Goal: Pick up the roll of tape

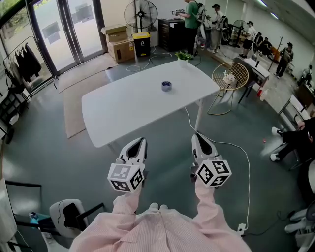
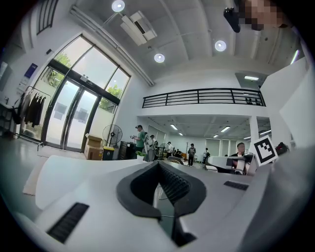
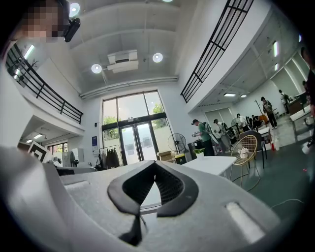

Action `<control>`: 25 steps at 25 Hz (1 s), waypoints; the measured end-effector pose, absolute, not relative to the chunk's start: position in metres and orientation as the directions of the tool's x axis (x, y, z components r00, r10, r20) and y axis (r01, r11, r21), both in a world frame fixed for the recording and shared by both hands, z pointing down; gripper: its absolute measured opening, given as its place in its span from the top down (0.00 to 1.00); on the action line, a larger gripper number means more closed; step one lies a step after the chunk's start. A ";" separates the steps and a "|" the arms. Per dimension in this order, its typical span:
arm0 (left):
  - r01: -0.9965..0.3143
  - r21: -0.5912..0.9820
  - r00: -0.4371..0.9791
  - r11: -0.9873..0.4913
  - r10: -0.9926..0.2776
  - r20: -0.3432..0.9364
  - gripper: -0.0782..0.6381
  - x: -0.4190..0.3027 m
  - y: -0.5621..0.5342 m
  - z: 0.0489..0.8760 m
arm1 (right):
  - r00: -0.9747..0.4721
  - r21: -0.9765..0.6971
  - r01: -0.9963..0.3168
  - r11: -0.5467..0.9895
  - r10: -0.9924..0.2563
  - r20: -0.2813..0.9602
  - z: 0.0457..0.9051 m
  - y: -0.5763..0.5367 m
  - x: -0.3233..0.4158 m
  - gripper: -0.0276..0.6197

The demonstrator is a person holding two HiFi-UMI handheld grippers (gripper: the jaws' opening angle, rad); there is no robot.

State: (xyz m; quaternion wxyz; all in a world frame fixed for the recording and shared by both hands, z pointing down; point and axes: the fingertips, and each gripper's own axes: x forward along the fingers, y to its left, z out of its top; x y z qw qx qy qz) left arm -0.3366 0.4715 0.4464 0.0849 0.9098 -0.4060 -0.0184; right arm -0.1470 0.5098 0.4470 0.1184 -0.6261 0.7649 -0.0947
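The roll of tape [image 1: 167, 86] is small and blue and lies on the far half of a white table [image 1: 123, 110]. Both grippers are held level over the floor, short of the table's near edge and well away from the tape. My left gripper [image 1: 139, 141] has its jaws shut with nothing between them. My right gripper [image 1: 198, 138] is likewise shut and empty. In the left gripper view the shut gripper [image 2: 158, 163] points across the table [image 2: 69, 167]. In the right gripper view the gripper [image 3: 155, 163] is shut too, with the table [image 3: 216, 163] beyond it. Neither gripper view shows the tape.
A potted plant [image 1: 183, 55] stands at the table's far edge. A gold wire chair [image 1: 231, 76] is to the table's right, and a white cable [image 1: 241, 152] runs over the floor. Boxes [image 1: 118, 42], a yellow bin [image 1: 141, 43], a fan [image 1: 140, 15] and people stand behind. A black chair [image 1: 74, 216] is near left.
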 end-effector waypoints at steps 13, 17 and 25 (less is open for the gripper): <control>-0.750 0.186 0.653 -0.634 -0.755 0.059 0.89 -0.314 0.465 0.459 | -0.198 -0.284 -0.940 0.189 -0.980 0.005 0.466 0.491 -0.124 0.89; -0.746 0.186 0.658 -0.640 -0.750 0.060 0.89 -0.305 0.441 0.463 | -0.192 -0.292 -0.939 0.183 -0.981 0.003 0.470 0.466 -0.115 0.84; -0.740 0.199 0.664 -0.643 -0.746 0.056 0.89 -0.279 0.349 0.470 | -0.170 -0.305 -0.938 0.163 -0.985 -0.003 0.480 0.381 -0.087 0.78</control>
